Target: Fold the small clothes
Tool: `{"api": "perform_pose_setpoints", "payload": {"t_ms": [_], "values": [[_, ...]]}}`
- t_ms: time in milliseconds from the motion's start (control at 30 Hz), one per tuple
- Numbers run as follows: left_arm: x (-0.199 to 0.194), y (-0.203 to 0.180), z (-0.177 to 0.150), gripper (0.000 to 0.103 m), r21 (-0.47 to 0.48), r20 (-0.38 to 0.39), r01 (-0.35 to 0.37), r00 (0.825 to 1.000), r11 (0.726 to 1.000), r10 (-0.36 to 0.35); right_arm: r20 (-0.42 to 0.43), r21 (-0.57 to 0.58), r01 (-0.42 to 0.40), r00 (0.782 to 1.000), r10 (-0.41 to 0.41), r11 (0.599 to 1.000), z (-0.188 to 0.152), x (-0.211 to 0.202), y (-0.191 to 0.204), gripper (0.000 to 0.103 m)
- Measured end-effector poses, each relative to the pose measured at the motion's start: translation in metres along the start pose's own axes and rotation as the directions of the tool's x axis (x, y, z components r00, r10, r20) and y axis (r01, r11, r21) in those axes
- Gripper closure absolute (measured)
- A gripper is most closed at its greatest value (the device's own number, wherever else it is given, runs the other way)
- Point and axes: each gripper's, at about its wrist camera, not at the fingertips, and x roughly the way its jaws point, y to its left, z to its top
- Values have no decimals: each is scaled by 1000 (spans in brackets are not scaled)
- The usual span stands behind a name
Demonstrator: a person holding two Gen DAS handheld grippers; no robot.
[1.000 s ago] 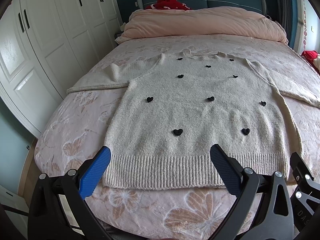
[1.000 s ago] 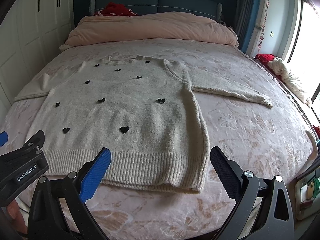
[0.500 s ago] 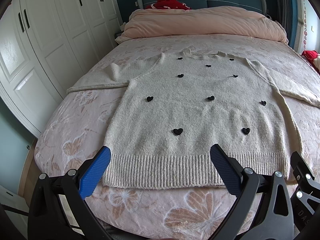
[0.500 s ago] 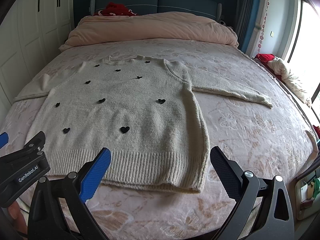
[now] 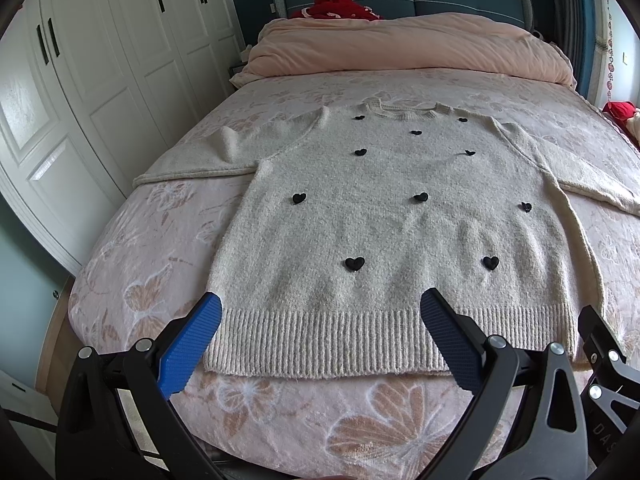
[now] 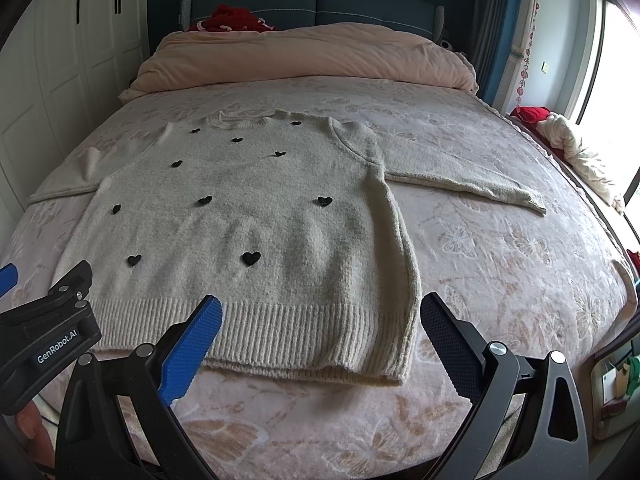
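Note:
A cream knit sweater (image 5: 384,220) with small black hearts lies flat, face up, on the bed, sleeves spread to both sides, ribbed hem nearest me. It also shows in the right wrist view (image 6: 256,220). My left gripper (image 5: 320,340) is open and empty, hovering just in front of the hem's left half. My right gripper (image 6: 320,340) is open and empty, in front of the hem's right corner. The body of my left gripper shows at the left edge of the right wrist view (image 6: 48,332).
The bed (image 5: 160,248) has a pink floral cover. A rolled pink duvet (image 5: 400,48) lies at the headboard with a red item (image 5: 340,4) behind it. White wardrobes (image 5: 100,80) stand left. Clothes (image 6: 572,152) lie by the window at right.
Both grippers have barely moved; the views have shifted very slightly. The sweater lies as before.

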Motion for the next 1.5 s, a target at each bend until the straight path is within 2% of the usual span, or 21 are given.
{"api": "perform_pose_setpoints", "payload": {"t_ms": [767, 933, 1067, 1200, 1300, 1400, 1500], "values": [[3, -4, 1, 6, 6, -4, -5, 1000, 1000, 5, -1, 3, -15, 1000, 15, 1000, 1, 3, -2, 5], [8, -8, 2, 6, 24, -1, 3, 1000, 1000, -3, 8, 24, -63, 998, 62, 998, 3, 14, -22, 5], [13, -10, 6, 6, 26, 10, 36, 999, 999, -37, 23, 121, -161, 987, 160, 979, 13, 38, -78, 5], [23, -8, 14, 6, -42, 8, 63, 998, 997, -63, 93, 303, -266, 964, 249, 915, 29, 80, -175, 5], [29, -10, 21, 6, -99, 17, 78, 997, 992, -76, 131, 443, -260, 965, 226, 858, 44, 120, -257, 5], [34, -16, 30, 6, -142, 27, 103, 995, 984, -101, 170, 583, -255, 967, 191, 772, 58, 159, -336, 5], [37, -26, 36, 6, -141, 40, 102, 994, 985, -97, 154, 682, -215, 976, 151, 699, 69, 198, -395, 6]]}}
